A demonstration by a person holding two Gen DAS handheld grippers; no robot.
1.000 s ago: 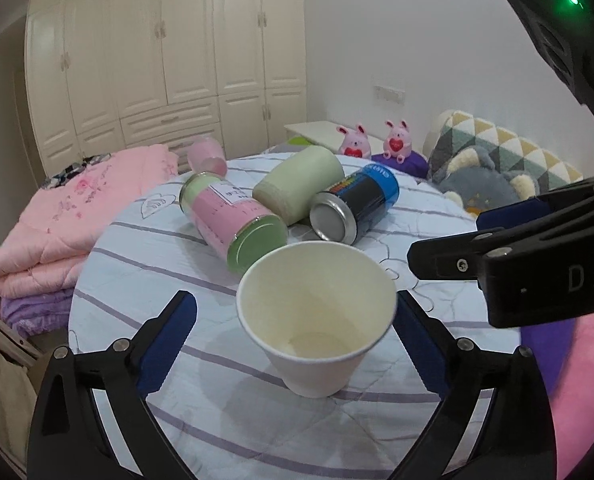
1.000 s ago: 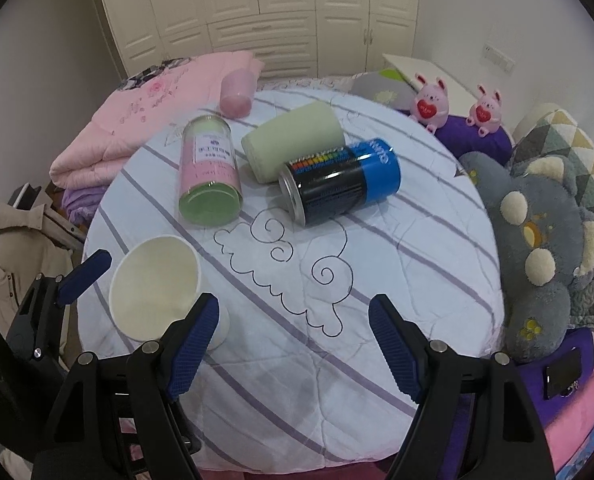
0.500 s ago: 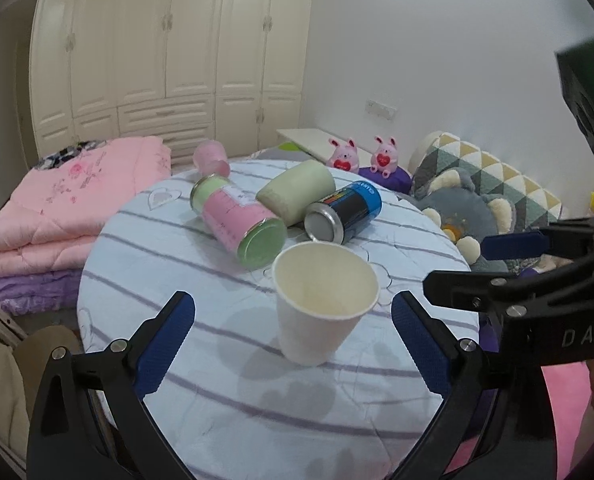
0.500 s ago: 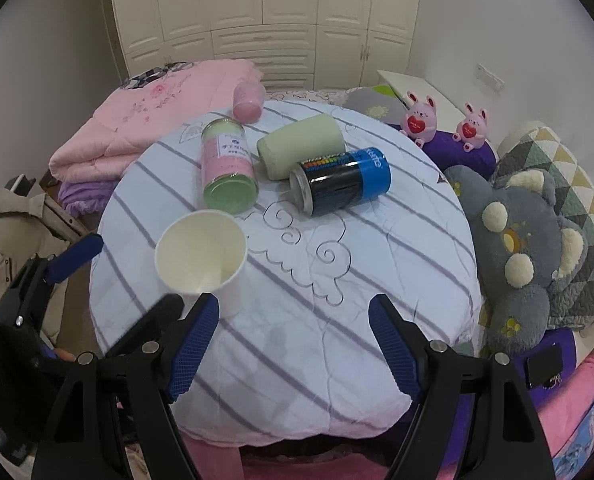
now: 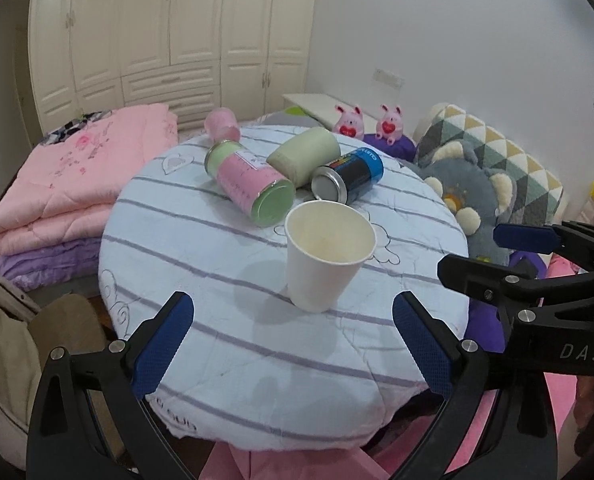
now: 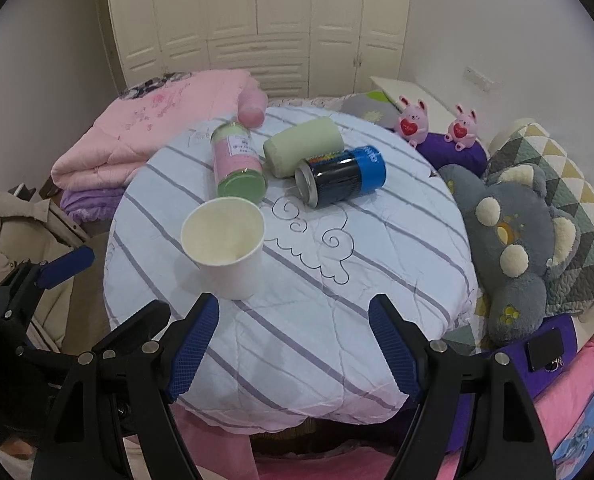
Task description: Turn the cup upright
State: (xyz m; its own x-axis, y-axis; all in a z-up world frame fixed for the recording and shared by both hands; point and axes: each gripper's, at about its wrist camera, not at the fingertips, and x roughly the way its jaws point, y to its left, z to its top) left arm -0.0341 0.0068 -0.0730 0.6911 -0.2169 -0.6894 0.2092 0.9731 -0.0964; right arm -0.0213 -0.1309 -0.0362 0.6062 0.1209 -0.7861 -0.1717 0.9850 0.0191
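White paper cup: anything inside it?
White paper cup stands upright on the striped tabletop. Its inner wall and part of its floor look bare; the near floor is hidden by the rim.

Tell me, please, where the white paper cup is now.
The white paper cup stands upright on the striped round table, at the middle of the left wrist view, just in front of the lying pink jar and blue can.

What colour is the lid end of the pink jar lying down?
Light green, on the pink jar; clearest in the left wrist view.
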